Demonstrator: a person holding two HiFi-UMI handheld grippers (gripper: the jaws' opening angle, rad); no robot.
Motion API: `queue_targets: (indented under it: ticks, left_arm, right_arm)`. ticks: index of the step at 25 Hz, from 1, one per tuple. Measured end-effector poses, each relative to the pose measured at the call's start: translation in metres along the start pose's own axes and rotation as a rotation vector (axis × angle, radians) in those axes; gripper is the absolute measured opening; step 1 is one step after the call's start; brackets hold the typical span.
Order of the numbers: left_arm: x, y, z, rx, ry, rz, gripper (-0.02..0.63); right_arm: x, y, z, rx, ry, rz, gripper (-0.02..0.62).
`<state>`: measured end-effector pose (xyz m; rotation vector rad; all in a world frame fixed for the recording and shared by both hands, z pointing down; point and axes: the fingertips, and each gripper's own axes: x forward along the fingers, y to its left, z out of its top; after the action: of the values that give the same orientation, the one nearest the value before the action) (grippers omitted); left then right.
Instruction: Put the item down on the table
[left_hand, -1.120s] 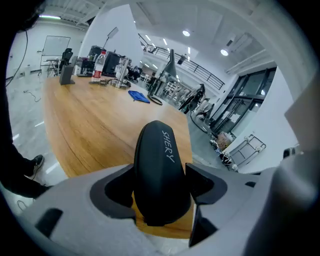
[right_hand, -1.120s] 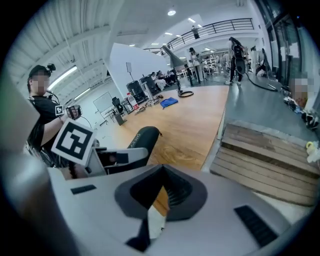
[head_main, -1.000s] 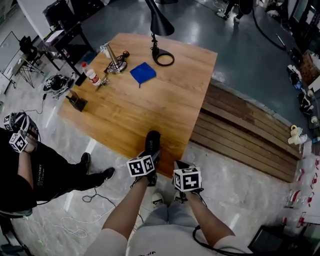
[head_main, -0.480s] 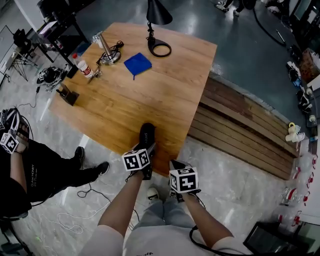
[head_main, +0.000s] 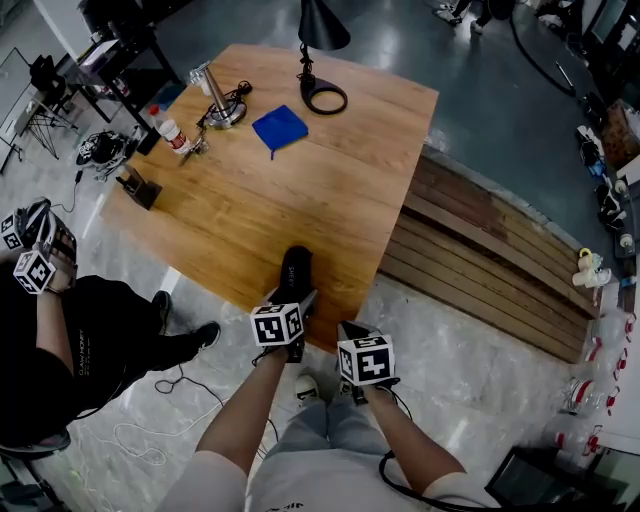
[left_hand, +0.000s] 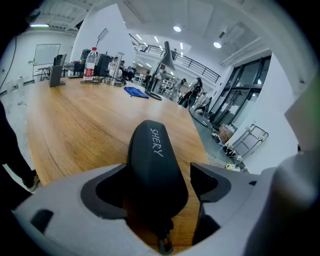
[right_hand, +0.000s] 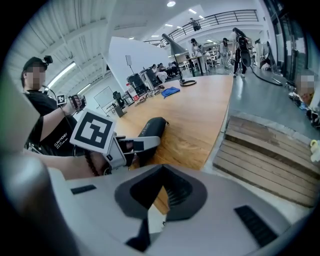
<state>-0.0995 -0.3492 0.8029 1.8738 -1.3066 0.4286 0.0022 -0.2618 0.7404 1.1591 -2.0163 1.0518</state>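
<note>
A black zipped case lies on the wooden table, close to its near edge. My left gripper straddles the case's near end. In the left gripper view the case sits between the jaws of my left gripper. The jaws are opening, and a gap shows beside the right pad. My right gripper hovers off the table's near edge, to the right of the left one. Its jaws look closed together with nothing in them. The right gripper view shows the case resting flat on the wood.
At the table's far side stand a black lamp, a blue cloth, a bottle, a metal stand and a small black holder. Another person with grippers sits left. Wooden planks lie right.
The case stays on the table's near edge with my left gripper around its end. The head view has shifted slightly. The person at the left has lifted their grippers a little.
</note>
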Motion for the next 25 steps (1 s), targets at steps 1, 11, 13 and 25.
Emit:
queue_targets:
  ticks: [1, 11, 13, 25]
  left_arm:
    - [-0.001, 0.001, 0.001, 0.0, -0.002, 0.002, 0.382]
    - [-0.02, 0.008, 0.011, 0.003, -0.02, 0.033, 0.38]
    - [-0.029, 0.011, 0.011, -0.004, -0.025, 0.047, 0.38]
    - [-0.125, -0.002, 0.019, 0.05, -0.071, 0.193, 0.008]
  right_arm:
    - [0.0, 0.001, 0.0, -0.002, 0.001, 0.001, 0.003]
    - [-0.001, 0.007, 0.006, 0.007, -0.017, 0.006, 0.003]
    - [-0.004, 0.008, 0.008, 0.006, -0.023, 0.003, 0.003]
    - [-0.049, 0.024, 0.007, -0.059, -0.056, 0.006, 0.003]
